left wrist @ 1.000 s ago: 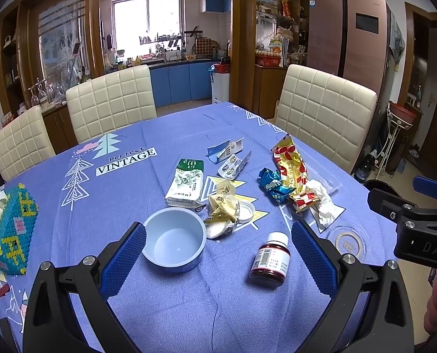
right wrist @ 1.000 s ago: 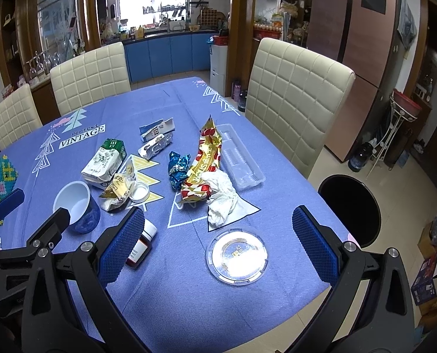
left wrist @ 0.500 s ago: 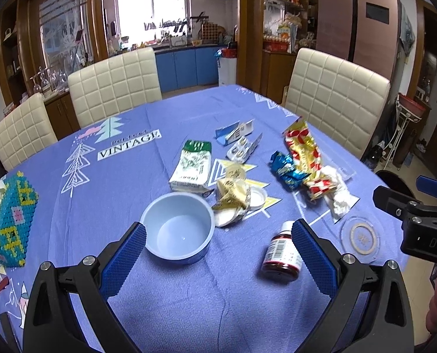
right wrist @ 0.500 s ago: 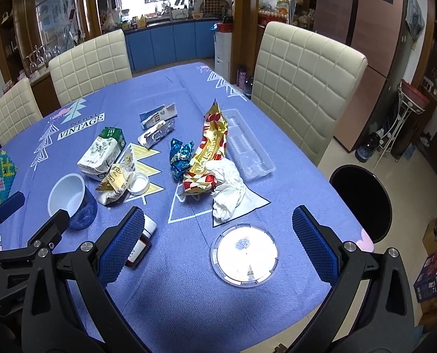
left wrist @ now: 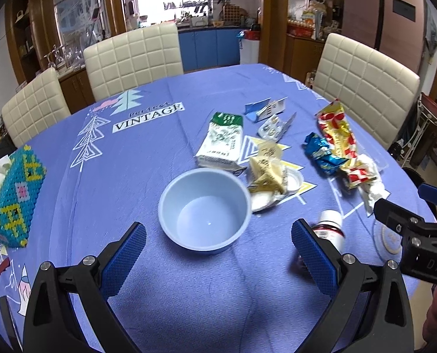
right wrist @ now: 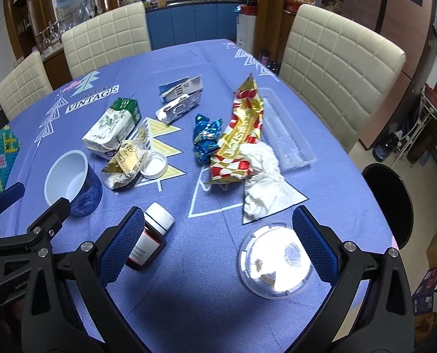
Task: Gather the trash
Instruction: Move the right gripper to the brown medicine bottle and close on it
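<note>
Your left hand-held gripper (left wrist: 218,250), spread and empty, faces the blue bowl (left wrist: 205,210) dead ahead; your right hand-held gripper (right wrist: 218,247) is also spread.

Left claw (left wrist: 218,253) hovering over bench (left wrist: 130,158), jaws spread wide, gripping nothing. Blue bowl (left wrist: 204,212) sitting between fingers' line of sight. Green-white packet (left wrist: 222,139), yellow wrapper (left wrist: 266,172), blue foil wrapper (left wrist: 321,154), red-gold wrapper (left wrist: 340,144) and crumpled tissue (left wrist: 371,182) lying beyond. Pill bottle (left wrist: 331,226) lying beside right finger. Beaded tissue box (left wrist: 12,197) sitting far left.
</note>
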Demonstrator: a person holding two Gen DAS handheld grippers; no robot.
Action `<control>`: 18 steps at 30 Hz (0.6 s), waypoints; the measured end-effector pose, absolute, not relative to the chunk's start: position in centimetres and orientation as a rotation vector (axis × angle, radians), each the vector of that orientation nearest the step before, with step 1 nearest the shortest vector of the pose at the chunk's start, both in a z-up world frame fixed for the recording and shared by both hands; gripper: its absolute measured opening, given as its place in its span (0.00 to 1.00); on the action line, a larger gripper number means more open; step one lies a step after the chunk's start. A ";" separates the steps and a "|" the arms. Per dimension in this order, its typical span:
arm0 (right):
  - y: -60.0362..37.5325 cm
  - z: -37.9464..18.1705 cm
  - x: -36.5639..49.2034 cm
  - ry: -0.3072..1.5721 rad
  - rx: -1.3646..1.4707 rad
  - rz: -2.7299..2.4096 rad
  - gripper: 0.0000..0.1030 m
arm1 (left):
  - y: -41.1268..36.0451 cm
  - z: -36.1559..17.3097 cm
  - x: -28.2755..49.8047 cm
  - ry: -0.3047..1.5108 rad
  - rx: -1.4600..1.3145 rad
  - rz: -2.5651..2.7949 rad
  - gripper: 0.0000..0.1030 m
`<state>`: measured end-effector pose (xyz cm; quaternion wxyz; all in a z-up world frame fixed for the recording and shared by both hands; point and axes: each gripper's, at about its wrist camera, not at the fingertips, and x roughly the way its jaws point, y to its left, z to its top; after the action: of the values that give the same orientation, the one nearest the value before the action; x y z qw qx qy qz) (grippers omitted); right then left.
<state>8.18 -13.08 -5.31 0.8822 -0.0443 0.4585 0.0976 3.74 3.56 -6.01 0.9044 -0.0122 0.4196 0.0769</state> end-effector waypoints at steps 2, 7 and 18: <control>-12.4 -5.8 8.4 0.965 -0.103 0.226 0.97 | 3.8 -6.4 4.0 0.879 -0.025 0.169 0.94; -10.7 -7.6 9.2 1.013 -0.127 0.293 0.96 | 4.4 -7.8 4.9 0.917 -0.019 0.203 0.94; -7.9 -10.8 10.3 1.111 -0.153 0.420 0.90 | 5.8 -10.2 7.5 0.972 0.016 0.237 0.94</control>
<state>10.31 -7.88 -10.77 0.8260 -0.0720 0.5230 0.1975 7.46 5.79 -10.20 0.8773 0.0075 0.4662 0.1138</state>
